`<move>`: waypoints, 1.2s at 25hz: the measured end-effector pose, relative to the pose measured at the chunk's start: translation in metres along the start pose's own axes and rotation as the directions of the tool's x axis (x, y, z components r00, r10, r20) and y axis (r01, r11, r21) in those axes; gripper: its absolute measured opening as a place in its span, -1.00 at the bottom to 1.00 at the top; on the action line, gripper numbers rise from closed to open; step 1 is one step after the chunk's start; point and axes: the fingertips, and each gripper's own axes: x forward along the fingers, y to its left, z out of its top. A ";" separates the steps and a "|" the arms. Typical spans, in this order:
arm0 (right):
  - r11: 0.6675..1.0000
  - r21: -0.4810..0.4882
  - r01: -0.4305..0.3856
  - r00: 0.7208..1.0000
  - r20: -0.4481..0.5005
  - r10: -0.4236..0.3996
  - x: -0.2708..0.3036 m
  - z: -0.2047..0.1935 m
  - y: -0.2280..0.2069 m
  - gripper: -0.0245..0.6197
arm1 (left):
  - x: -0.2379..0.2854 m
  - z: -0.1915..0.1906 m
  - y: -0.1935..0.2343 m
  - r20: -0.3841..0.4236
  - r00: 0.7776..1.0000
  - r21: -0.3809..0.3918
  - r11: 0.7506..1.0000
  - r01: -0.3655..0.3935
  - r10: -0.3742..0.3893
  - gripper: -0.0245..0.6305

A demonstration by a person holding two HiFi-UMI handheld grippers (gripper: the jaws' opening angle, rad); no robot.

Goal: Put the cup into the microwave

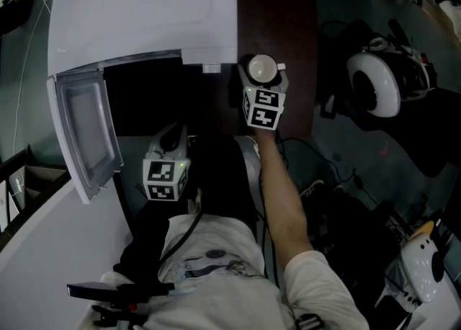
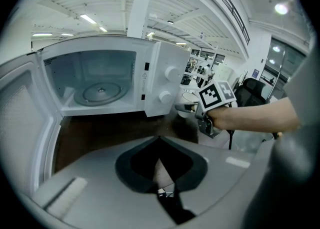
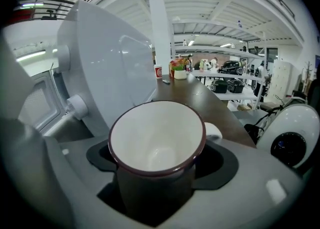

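- The white-lined enamel cup with a dark red rim (image 3: 157, 140) stands upright, its long axis vertical and its mouth up. Its handle points right, away from the microwave.
- The right gripper (image 1: 262, 85) is clamped on the cup's dark lower body, one jaw on each side.
- The cup is over the dark brown tabletop (image 1: 277, 4), just beside the knob panel of the white microwave (image 1: 144, 4) and outside its cavity.
- The microwave's door (image 1: 83, 134) is swung wide open to the left.
- The left gripper (image 1: 170, 145) is in front of the open cavity, jaws together and holding nothing.
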 end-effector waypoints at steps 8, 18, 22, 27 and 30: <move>0.998 -0.048 -0.048 0.998 0.047 0.051 -0.068 0.004 0.030 0.36 | -0.012 0.014 0.000 0.084 0.996 0.010 1.000 0.000 -0.001 -0.93; 0.979 -0.093 -0.181 0.977 0.094 0.189 -0.142 0.032 0.127 0.36 | -0.059 0.065 0.033 0.268 0.962 -0.030 0.999 -0.042 0.049 -0.93; 0.962 -0.138 -0.237 0.960 0.120 0.254 -0.146 0.051 0.157 0.36 | -0.069 0.078 0.047 0.321 0.943 -0.048 0.996 -0.076 0.088 -0.93; 0.942 -0.174 -0.287 0.943 0.123 0.310 -0.145 0.061 0.186 0.36 | -0.080 0.081 0.059 0.351 0.929 -0.076 0.992 -0.100 0.121 -0.93; 0.927 -0.202 -0.315 0.935 0.101 0.339 -0.144 0.060 0.202 0.36 | -0.083 0.072 0.069 0.340 0.929 -0.107 0.988 -0.113 0.143 -0.93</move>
